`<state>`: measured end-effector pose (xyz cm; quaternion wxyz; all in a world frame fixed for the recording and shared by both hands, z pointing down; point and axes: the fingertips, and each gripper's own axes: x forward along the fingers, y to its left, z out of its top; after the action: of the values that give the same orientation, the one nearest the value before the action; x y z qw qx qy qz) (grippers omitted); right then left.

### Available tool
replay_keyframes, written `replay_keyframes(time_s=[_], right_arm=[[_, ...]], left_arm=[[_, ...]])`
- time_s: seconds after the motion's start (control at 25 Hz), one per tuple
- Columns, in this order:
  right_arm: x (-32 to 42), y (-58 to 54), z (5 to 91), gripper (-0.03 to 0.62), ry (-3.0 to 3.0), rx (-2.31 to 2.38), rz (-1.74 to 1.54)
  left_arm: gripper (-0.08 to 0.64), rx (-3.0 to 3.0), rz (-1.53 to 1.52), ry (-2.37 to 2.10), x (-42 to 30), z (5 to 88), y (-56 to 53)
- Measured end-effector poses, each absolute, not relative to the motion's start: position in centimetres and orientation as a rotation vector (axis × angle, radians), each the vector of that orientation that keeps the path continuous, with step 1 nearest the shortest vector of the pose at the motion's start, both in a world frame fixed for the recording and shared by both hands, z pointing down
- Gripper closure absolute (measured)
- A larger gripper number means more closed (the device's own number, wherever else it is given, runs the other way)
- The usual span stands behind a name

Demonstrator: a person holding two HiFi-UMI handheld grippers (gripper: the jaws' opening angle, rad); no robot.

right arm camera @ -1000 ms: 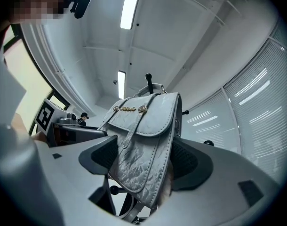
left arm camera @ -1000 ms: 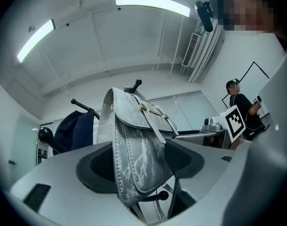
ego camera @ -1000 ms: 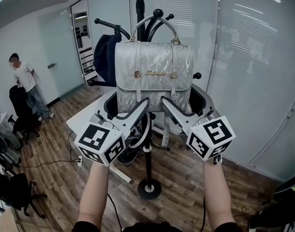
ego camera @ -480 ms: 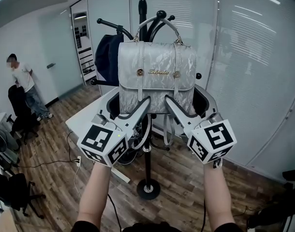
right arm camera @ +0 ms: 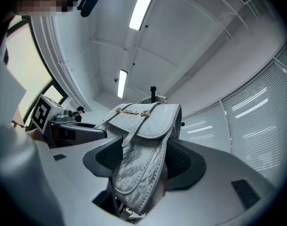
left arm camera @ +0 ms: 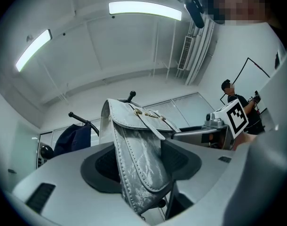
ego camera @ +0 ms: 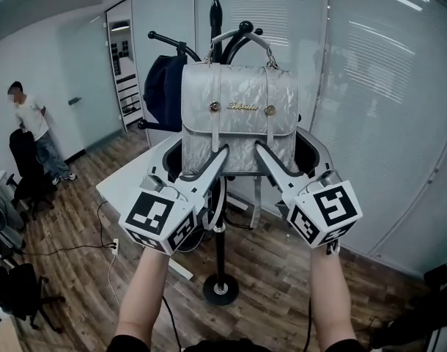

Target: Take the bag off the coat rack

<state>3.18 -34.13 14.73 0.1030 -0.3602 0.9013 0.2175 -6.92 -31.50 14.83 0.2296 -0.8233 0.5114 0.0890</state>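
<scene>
A silver-grey bag [ego camera: 238,116] hangs by its handle from the black coat rack [ego camera: 220,248]. My left gripper [ego camera: 201,156] is at the bag's lower left corner and my right gripper [ego camera: 286,152] at its lower right corner. Both pairs of jaws have just been closing with the bag between them. In the left gripper view the bag [left arm camera: 139,159] fills the gap between the dark pads of the left gripper [left arm camera: 141,168]. The right gripper view shows the same: the bag [right arm camera: 143,159] is pressed between the pads of the right gripper [right arm camera: 139,168].
A dark blue garment [ego camera: 165,90] hangs on the rack's left hooks behind the bag. A white desk [ego camera: 128,185] stands behind the rack. Glass walls with blinds [ego camera: 385,86] run along the right. A person [ego camera: 33,127] stands far left near dark chairs [ego camera: 26,171].
Both grippers' jaws have drawn in onto the bag's lower corners. The hands stay about where they were, and the bag still hangs on its hook.
</scene>
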Motion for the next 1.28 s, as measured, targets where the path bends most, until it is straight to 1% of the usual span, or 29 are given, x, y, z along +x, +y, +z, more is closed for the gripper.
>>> replay_keyframes(time_s=[0.44,1.0,1.28], right_arm=[[3.4,-33.0,14.0,0.33,2.601,-1.044,0.7],[3.6,-32.2,13.7,0.333,2.542,-1.017,0.746],[3.5,-28.8,12.1,0.336,2.543,-0.984,0.734]], left_arm=[[0.298,-2.176,0.283,1.381,-6.9,14.1,-30.2],[0.298,-2.126,0.305,1.345,-6.6,13.8,-29.5],[0.298,-2.117,0.3,1.352,-6.8,12.1,-25.9]])
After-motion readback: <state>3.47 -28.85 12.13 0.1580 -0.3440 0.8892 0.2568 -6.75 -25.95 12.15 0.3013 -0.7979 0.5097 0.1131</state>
